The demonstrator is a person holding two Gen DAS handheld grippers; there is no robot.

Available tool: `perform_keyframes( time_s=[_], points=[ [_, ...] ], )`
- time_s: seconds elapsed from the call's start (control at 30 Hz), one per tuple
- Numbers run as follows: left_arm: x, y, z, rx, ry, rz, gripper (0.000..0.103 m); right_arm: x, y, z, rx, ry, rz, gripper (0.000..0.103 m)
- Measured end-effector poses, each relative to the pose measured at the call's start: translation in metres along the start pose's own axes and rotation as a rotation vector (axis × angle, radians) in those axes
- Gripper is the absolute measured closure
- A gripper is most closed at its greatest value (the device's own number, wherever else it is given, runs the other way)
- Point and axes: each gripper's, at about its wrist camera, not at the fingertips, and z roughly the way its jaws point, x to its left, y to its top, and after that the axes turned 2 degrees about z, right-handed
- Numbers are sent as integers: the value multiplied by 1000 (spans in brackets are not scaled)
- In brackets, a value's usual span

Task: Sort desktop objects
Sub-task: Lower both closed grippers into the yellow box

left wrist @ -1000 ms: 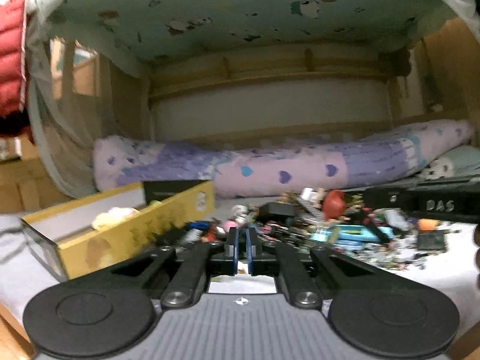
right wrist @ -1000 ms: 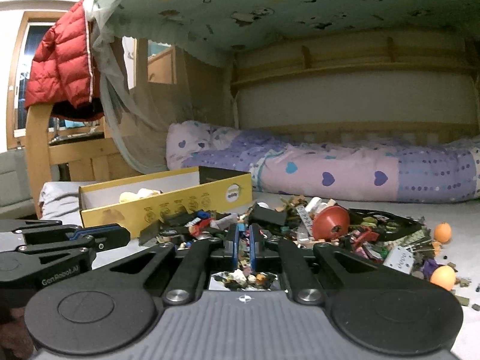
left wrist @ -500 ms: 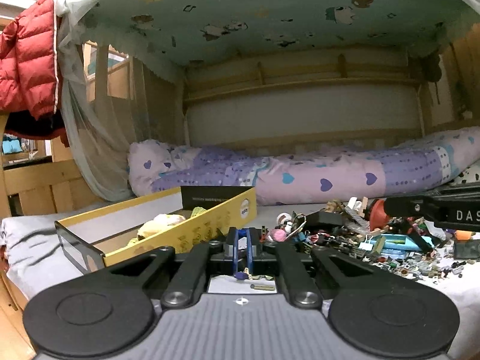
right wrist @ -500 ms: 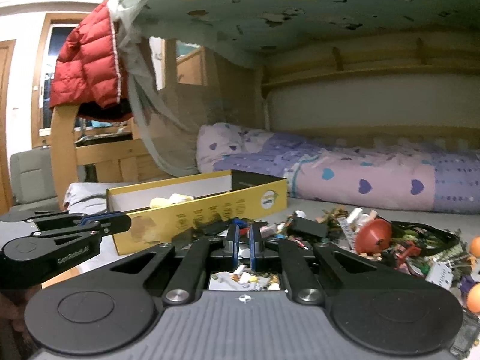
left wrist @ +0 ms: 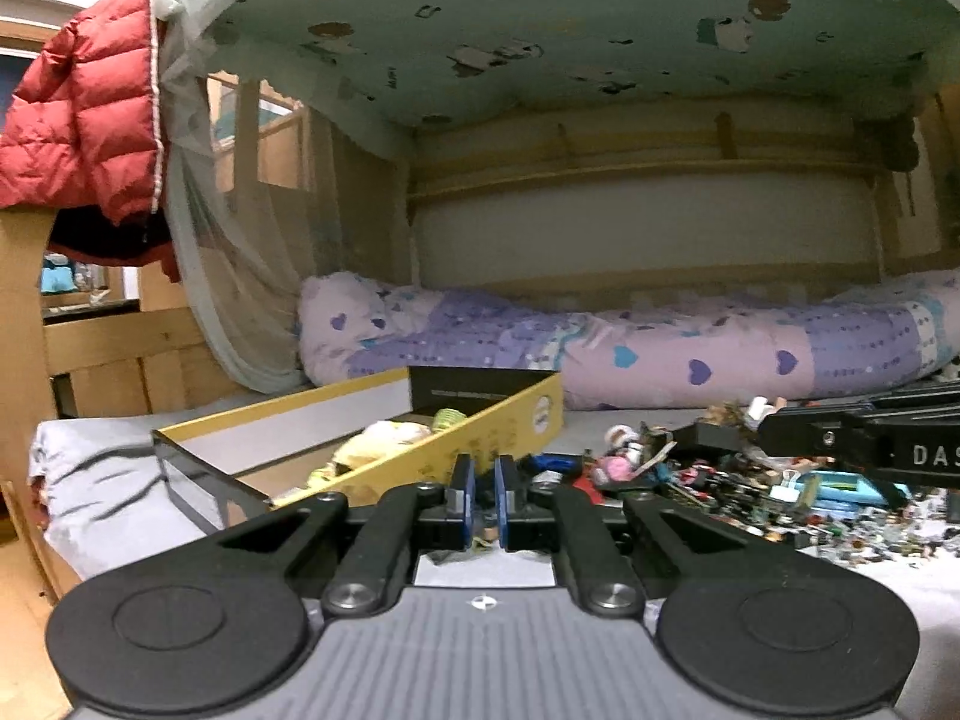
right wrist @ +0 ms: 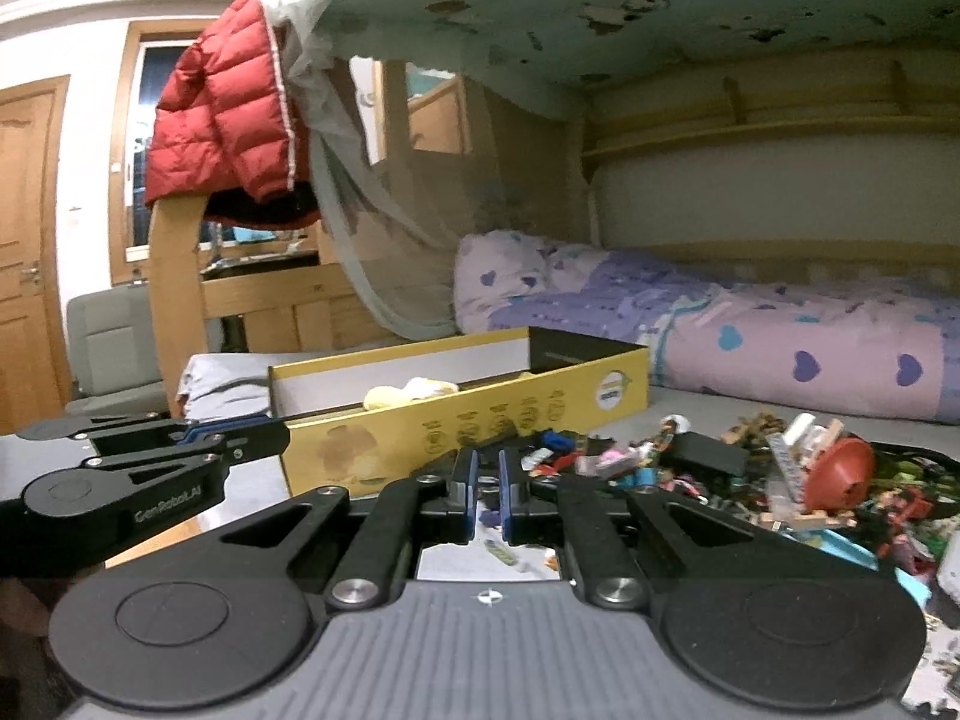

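Both hand-held grippers are nearly shut, each with a narrow slit between its blue pads. In the left wrist view the left hand-held gripper points level toward the yellow box at 12 o'clock; something small shows low in its slit, but whether it is gripped or lies behind cannot be told. In the right wrist view the right hand-held gripper points at the near long wall of the box, with nothing plainly held; small bits lie on the sheet just past its tips. The box is open-topped, lies on the grey bed and holds a pale yellow soft toy. A heap of small toys, the things to sort, spreads on the bed at 2 o'clock of the left hand-held gripper and just beside the box's right end; in the right wrist view it lies at 2 to 3 o'clock, with a red dome-shaped piece and a black block among it. The left hand-held gripper also shows in the right wrist view at 9 o'clock, its tip just before the box's left end, apart from it. A purple quilt with hearts lies rolled along the far side at 1 o'clock. A red jacket hangs from the wooden frame at 10 o'clock.
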Motion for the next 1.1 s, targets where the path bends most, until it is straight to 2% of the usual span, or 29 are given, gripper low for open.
perform_keyframes(
  time_s=[0.13, 0.33, 0.5, 0.63, 1.1],
  points=[
    [12, 3, 4, 0, 48, -24, 95, 5, 4, 9, 1, 20, 0, 93],
    [27, 5, 6, 12, 71, -49, 95, 13, 9, 25, 2, 52, 1, 92],
    [31, 5, 12, 48, 55, -64, 95, 19, 13, 35, 3, 84, 23, 90],
    [38, 3, 17, 73, 46, -100, 97, 21, 14, 45, 10, 78, 25, 90],
    [52, -1, 27, 128, 62, -153, 101, 32, 14, 64, 15, 106, 7, 93]
  ],
)
